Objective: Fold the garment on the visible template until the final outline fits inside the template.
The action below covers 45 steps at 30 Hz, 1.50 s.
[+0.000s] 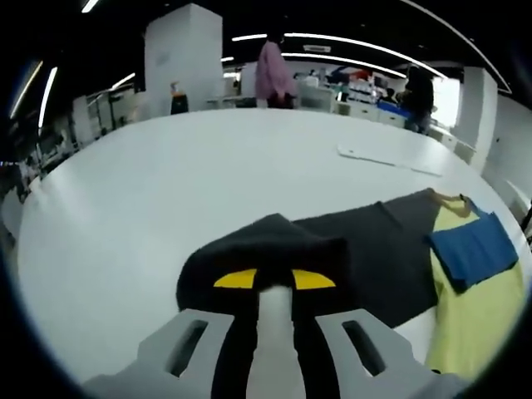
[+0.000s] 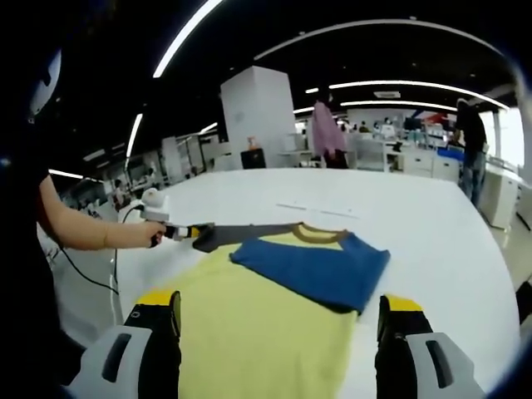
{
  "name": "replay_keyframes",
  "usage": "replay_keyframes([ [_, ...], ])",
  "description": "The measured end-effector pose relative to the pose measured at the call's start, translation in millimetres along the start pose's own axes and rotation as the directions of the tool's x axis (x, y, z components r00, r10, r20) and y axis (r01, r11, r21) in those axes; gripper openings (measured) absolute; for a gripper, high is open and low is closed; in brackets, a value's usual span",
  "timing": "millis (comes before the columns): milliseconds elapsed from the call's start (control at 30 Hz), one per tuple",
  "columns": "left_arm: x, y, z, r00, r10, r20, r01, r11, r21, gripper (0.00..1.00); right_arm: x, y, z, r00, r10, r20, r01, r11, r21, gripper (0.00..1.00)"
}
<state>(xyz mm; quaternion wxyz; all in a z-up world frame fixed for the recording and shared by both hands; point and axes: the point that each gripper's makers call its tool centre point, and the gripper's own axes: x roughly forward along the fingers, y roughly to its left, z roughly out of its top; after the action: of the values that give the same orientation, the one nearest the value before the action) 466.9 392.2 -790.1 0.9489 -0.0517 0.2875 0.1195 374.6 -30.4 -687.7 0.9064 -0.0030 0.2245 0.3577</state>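
The shirt (image 2: pixel 266 332) lies on the white tabletop (image 2: pixel 432 241), its blue sleeve (image 2: pixel 320 268) folded over the yellow body. The left gripper (image 1: pixel 274 280) pinches the dark grey sleeve (image 1: pixel 374 249); the right gripper (image 2: pixel 278 320) stands wide above the yellow body.

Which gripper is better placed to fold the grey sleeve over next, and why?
Left. The left gripper is shut on the grey sleeve; the right gripper is open over the yellow body.

One garment (image 2: pixel 274 324), two claws, one white table (image 1: pixel 166 183), two bystanders
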Motion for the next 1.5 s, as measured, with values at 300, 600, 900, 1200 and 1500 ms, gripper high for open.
replay_keyframes([
  [300, 3.3, -1.1, 0.2, 1.000, 0.013, 0.004, -0.014, 1.000, 0.011, 0.11, 1.2, 0.3, -2.2, 1.000, -0.003, -0.007, 0.003, 1.000, 0.000, 0.98],
  [600, 4.4, 8.5, -0.2, 0.999, 0.050, 0.010, -0.050, 0.999, 0.005, 0.00, 1.1, -0.4, -4.9, 1.000, -0.009, -0.017, 0.009, 1.000, -0.005, 0.98],
  [900, 3.4, 9.2, -0.3, 1.000, 0.024, 0.001, -0.024, 1.000, -0.003, 0.00, 0.2, -1.1, -4.3, 1.000, -0.016, -0.008, 0.016, 1.000, 0.001, 0.98],
  [1200, -12.7, 12.0, 6.9, 0.999, -0.049, 0.022, 0.049, 0.999, 0.012, 0.00, 0.5, -1.8, 4.5, 1.000, -0.014, 0.010, 0.014, 1.000, -0.012, 0.98],
  [1500, -37.4, 26.7, 12.1, 0.996, -0.087, 0.017, 0.086, 0.995, 0.046, 0.00, 3.2, 6.0, 9.7, 1.000, 0.007, 0.016, -0.007, 1.000, -0.029, 0.98],
])
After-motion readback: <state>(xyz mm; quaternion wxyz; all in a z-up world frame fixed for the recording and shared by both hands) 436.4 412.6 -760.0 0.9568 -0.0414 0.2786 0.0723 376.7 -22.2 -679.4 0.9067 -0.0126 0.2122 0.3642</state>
